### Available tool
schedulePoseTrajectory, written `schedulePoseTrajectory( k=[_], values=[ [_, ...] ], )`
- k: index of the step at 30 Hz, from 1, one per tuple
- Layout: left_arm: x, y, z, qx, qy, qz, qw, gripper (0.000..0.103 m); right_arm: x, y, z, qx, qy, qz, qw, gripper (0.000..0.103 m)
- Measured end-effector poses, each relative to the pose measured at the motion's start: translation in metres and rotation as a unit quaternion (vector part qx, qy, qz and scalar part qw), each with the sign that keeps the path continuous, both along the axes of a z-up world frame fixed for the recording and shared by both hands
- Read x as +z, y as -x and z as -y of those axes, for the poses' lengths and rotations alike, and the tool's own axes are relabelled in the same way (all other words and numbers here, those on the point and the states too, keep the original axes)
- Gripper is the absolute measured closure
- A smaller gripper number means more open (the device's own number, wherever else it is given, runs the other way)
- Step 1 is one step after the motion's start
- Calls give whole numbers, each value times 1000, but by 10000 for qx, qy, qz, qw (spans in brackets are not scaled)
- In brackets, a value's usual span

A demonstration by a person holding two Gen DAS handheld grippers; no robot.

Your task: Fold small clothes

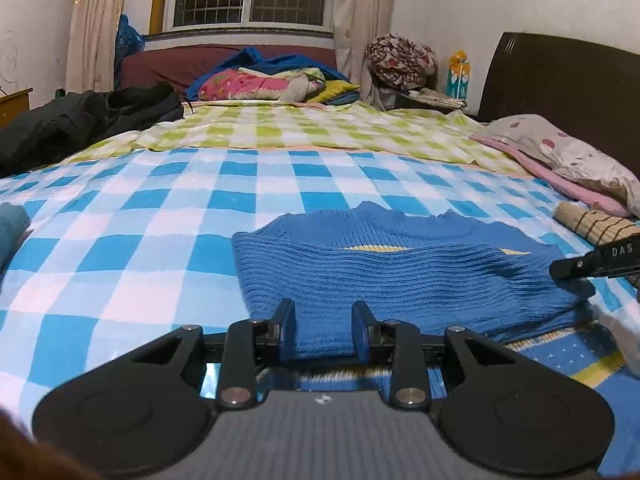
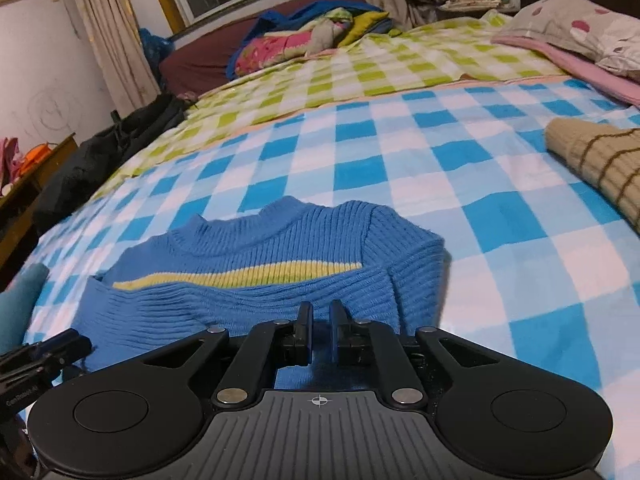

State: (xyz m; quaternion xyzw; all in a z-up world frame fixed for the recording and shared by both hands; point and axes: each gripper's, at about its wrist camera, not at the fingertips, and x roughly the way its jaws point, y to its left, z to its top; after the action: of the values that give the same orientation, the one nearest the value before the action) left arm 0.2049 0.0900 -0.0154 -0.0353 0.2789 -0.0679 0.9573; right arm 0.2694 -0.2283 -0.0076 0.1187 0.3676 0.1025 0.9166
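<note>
Blue sweater (image 1: 400,280) lies on the checked bedsheet (image 1: 140,220), near hem hidden under both tools. Left gripper (image 1: 323,332) jaws parted, fabric between them, not pinched. Right gripper (image 2: 320,332) gap narrow, grip unclear. Beige striped garment (image 2: 600,160) off right, cut by frame edge.

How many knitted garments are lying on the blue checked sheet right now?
2 for certain. The blue sweater lies right ahead of both grippers; a beige striped knit lies folded further right, near the pillow. A teal fabric edge at far left may be a third.
</note>
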Motion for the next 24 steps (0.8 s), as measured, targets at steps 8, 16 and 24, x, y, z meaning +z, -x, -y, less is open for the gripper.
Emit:
schedulePoseTrajectory(
  k=[8, 16, 24],
  values=[
    [2, 30, -12, 71, -73, -99, 9999, 66, 3, 14, 2, -239, 27, -129, 9996, 90],
    [-1, 71, -22, 53, -59, -286, 9996, 66, 11, 60, -4, -12, 139, -235, 9996, 84],
    [-2, 115, -22, -28, -57, -419, 9991, 66, 11, 123, 0, 93, 40, -488, 9988, 74]
  ],
)
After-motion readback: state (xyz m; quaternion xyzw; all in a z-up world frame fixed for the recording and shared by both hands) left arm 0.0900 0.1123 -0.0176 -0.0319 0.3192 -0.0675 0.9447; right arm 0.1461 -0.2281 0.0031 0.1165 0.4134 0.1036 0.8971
